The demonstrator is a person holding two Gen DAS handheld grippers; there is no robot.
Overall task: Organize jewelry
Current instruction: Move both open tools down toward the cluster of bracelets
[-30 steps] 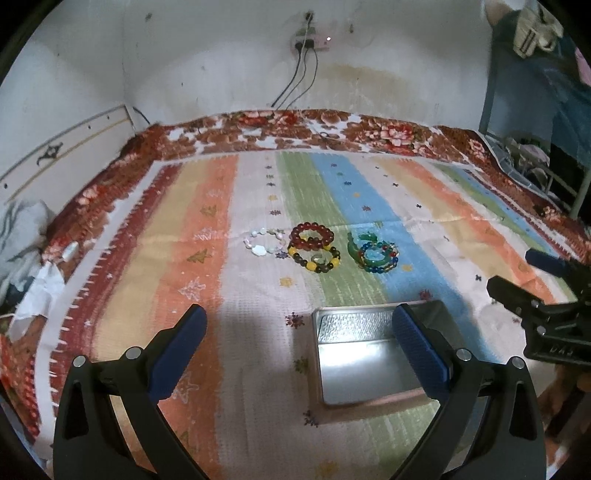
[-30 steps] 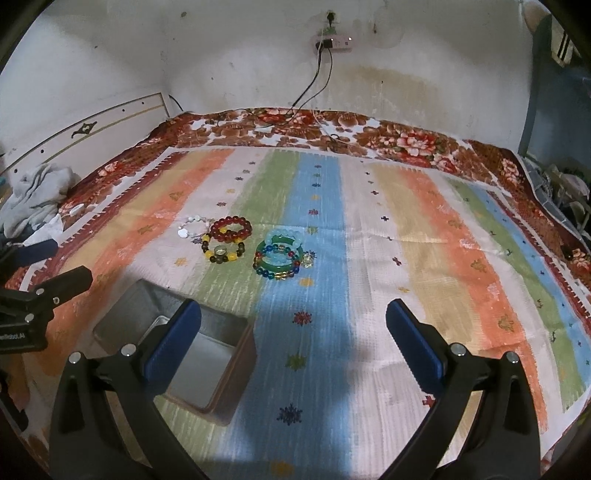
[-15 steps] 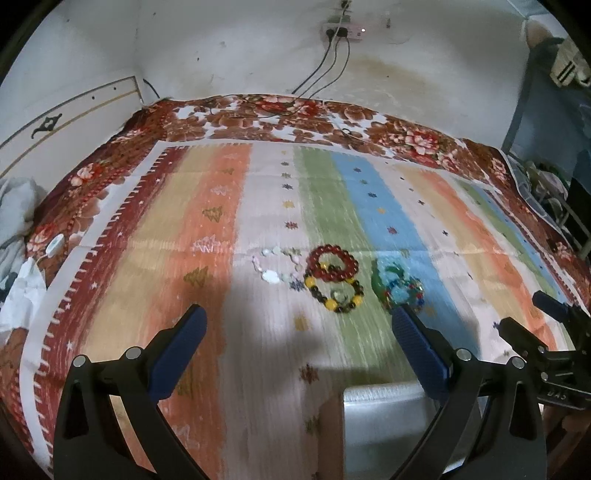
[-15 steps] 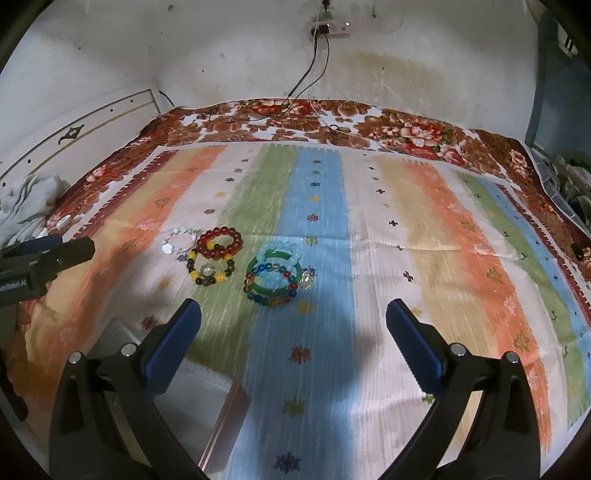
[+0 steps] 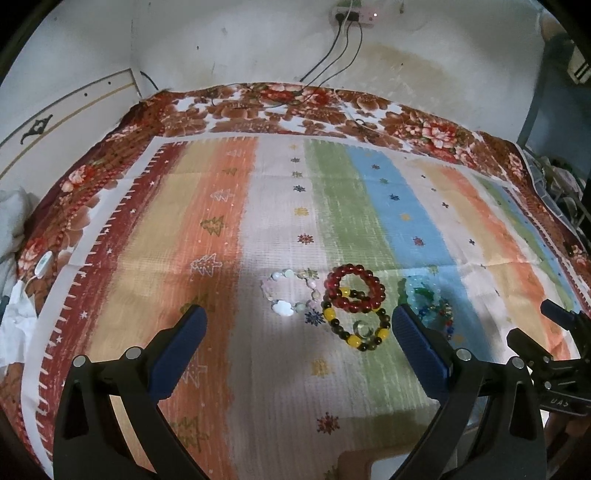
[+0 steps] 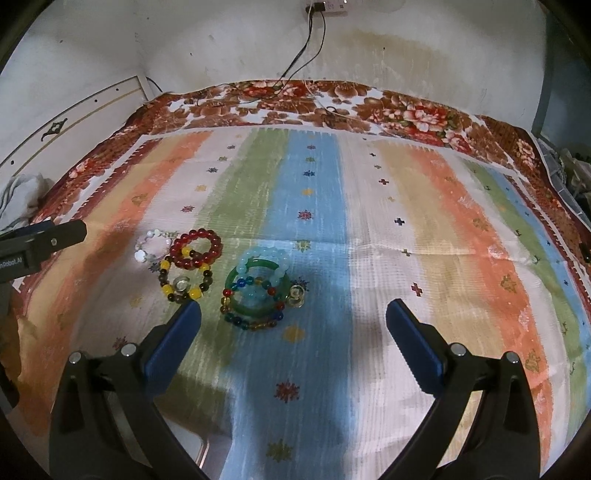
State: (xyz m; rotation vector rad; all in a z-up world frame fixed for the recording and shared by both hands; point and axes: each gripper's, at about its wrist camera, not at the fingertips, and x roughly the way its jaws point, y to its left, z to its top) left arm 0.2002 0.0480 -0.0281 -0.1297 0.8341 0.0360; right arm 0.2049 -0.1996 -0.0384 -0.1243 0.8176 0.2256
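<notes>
Nearest the lens: left gripper [image 5: 297, 332] spread wide, nothing held. Same for the right gripper [image 6: 293, 319] — wide apart, empty. Just a sliver of the tin box [image 5: 369, 467] at the bottom edge of the left view, so presumably that's where everything ends up.

Next out, on the striped bedspread [image 6: 424, 206]: two little heaps of bracelets. Left heap sits between the left gripper's fingers in its view — red bead bracelet [image 5: 354, 288] overlapping the yellow-and-brown bracelet [image 5: 354, 326], pale white-pink bracelet [image 5: 290, 295] just beside. Right heap on the blue stripe: green bangle [image 6: 258, 291] stacked with a light blue bead bracelet [image 6: 264, 258] and a multicolour bead bracelet [image 6: 251, 312], all tangled together; small clear bead [image 6: 296, 293] touching that pile.

Looks like the approach stage, nothing picked yet. Best bet: go for one loop only, top of a stack first — red beads probably. Come down low, one finger inside the ring and one outside, pinch across the strand, not the whole loop. Slow lift, since overlapping strands could drag along.

Farther back: floral blanket edge [image 5: 295, 107], then wall with a power strip [image 6: 327, 5].
</notes>
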